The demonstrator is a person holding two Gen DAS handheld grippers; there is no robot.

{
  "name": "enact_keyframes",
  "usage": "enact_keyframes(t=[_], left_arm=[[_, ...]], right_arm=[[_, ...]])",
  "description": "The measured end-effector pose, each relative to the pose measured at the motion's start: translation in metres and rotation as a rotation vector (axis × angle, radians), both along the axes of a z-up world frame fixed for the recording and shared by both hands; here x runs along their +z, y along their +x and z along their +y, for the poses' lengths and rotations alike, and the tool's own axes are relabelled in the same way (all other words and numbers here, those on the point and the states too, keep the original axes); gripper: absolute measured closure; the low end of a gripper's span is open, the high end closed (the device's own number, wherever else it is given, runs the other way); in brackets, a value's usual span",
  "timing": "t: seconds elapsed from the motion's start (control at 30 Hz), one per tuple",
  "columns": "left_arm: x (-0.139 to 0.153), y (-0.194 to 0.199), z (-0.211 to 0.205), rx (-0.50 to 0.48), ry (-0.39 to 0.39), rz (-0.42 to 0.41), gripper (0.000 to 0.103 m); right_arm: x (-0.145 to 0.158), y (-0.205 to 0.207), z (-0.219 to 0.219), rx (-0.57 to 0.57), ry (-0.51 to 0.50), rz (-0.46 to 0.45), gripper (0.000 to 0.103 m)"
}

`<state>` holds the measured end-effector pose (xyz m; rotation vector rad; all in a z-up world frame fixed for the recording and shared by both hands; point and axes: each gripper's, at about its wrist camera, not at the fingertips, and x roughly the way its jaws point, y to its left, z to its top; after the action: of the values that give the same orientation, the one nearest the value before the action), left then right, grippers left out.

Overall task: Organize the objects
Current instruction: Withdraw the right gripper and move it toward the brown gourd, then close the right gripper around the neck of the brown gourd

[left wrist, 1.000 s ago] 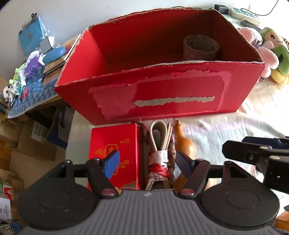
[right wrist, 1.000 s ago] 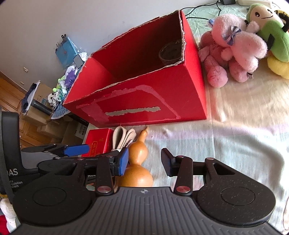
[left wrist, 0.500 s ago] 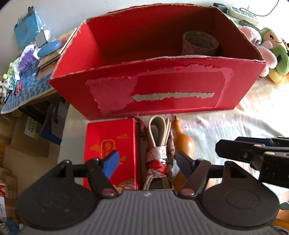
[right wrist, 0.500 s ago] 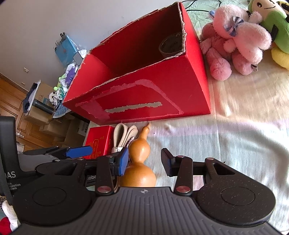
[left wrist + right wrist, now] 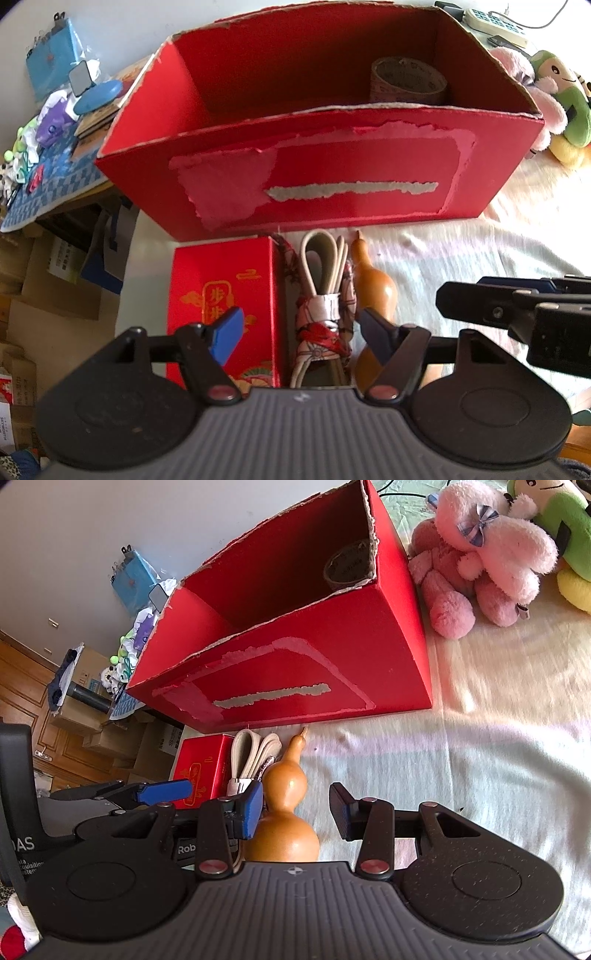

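A big open red cardboard box point(image 5: 332, 184) point(image 5: 295, 672) stands on the bed with a roll of brown tape point(image 5: 408, 79) inside at its right end. In front of it lie a small red gift box point(image 5: 221, 291) point(image 5: 201, 760), a coiled white strap tied with patterned cloth point(image 5: 325, 295) point(image 5: 251, 755) and an orange gourd point(image 5: 373, 284) point(image 5: 286, 812). My left gripper point(image 5: 301, 334) is open above the strap bundle and the gift box's right edge. My right gripper point(image 5: 297, 812) is open with the gourd's lower bulb between its fingers.
Pink plush rabbit point(image 5: 487, 561) and green plush doll point(image 5: 554, 520) point(image 5: 565, 107) lie right of the big box. A cluttered side table point(image 5: 48, 136) with small toys stands left, cardboard boxes point(image 5: 48, 280) below it. The bed's left edge runs beside the gift box.
Both grippers have moved forward and slightly down toward the objects; the big box looms closer. The jaws kept the same opening. Nothing was taken hold of.
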<state>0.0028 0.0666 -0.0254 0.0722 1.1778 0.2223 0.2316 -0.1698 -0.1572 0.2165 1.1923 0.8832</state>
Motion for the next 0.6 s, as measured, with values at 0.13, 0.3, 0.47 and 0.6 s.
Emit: enact_keyframes(t=[0.13, 0.3, 0.47, 0.6], left_arm=[[-0.0003, 0.0000, 0.0005, -0.001, -0.003, 0.002, 0.028], [-0.0008, 0.0009, -0.0003, -0.006, -0.006, 0.007, 0.027], [-0.0013, 0.0018, -0.0020, -0.015, -0.008, 0.009, 0.021], [-0.0017, 0.0018, -0.0024, -0.014, -0.008, 0.008, 0.016]], right_arm=[[-0.0007, 0.0012, -0.0021, -0.003, 0.000, 0.005, 0.059], [-0.0007, 0.0017, -0.0025, -0.001, -0.001, 0.009, 0.059], [-0.0008, 0.0018, -0.0015, -0.002, -0.002, 0.010, 0.059], [-0.0016, 0.0031, -0.0003, -0.002, -0.003, 0.012, 0.059]])
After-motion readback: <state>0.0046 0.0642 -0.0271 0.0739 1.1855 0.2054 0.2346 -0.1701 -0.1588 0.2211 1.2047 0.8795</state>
